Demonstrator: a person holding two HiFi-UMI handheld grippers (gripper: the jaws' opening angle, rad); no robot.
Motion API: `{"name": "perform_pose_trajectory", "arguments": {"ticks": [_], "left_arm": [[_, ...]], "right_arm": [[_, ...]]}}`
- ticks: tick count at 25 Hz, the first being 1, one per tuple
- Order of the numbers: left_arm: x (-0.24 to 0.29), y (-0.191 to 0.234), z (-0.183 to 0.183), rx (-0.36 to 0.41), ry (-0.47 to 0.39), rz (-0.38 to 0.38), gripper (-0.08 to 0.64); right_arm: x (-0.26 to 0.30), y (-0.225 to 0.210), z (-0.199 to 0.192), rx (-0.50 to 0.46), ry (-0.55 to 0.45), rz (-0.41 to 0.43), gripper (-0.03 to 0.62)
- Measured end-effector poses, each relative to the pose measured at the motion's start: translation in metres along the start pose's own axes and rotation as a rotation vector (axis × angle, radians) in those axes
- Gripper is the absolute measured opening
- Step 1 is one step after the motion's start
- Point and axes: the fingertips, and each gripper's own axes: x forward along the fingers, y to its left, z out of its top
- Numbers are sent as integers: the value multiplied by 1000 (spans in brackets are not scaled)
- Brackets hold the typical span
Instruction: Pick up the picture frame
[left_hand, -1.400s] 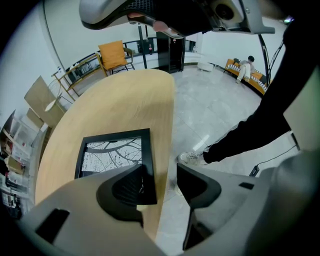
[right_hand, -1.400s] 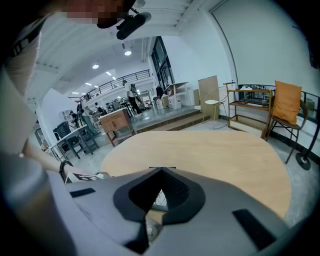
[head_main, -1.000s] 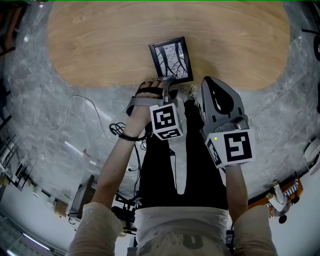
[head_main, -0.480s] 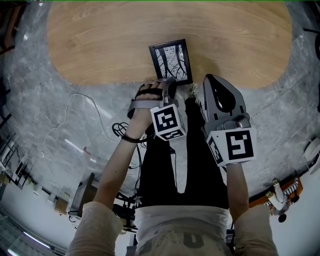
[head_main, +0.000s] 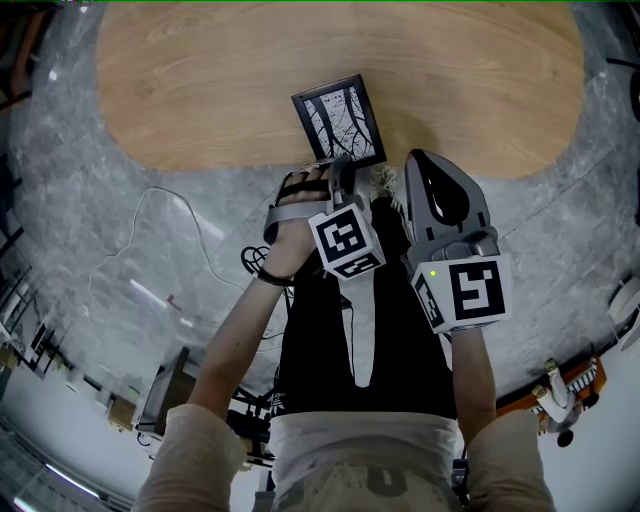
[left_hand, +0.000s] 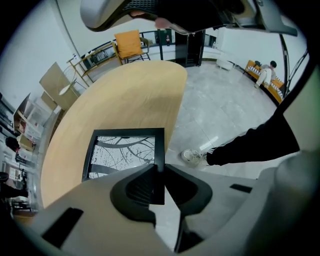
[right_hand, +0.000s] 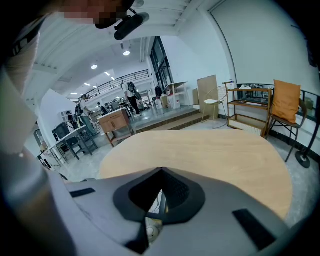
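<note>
Though head view hides it, left gripper (left_hand: 161, 169) just clamped picture frame (left_hand: 124, 154)

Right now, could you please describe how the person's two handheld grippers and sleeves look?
The left gripper and right gripper have pale grey shells with black ribbed pads; each bears a white cube with black square markers. Black straps cross the left hand. The sleeves are short and beige.

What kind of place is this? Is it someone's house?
Probably not a house. It looks like a big open lab or workshop hall: a long wooden table on a grey stone floor, work desks with equipment, and an upper balcony railing.
</note>
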Motion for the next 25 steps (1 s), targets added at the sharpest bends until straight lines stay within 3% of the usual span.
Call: {"name": "perform_pose_trajectory", "arguments": {"ticks": [8,14,19,25], "left_arm": [[-6,4,9,-64,-12,-4,71],[-25,29,21,-78,-48,49,71],[-75,82,45,-132,-99,150,71],[-195,164,87,-186,-213,313,71]], "right_arm": [[-10,-5,5,-5,-17,-5,4],[-18,-2,26,-27,-52,-11,5],[-37,0,78,-43,-124,-41,5],[-76,-2,187,-98,-282,-84,5]]}}
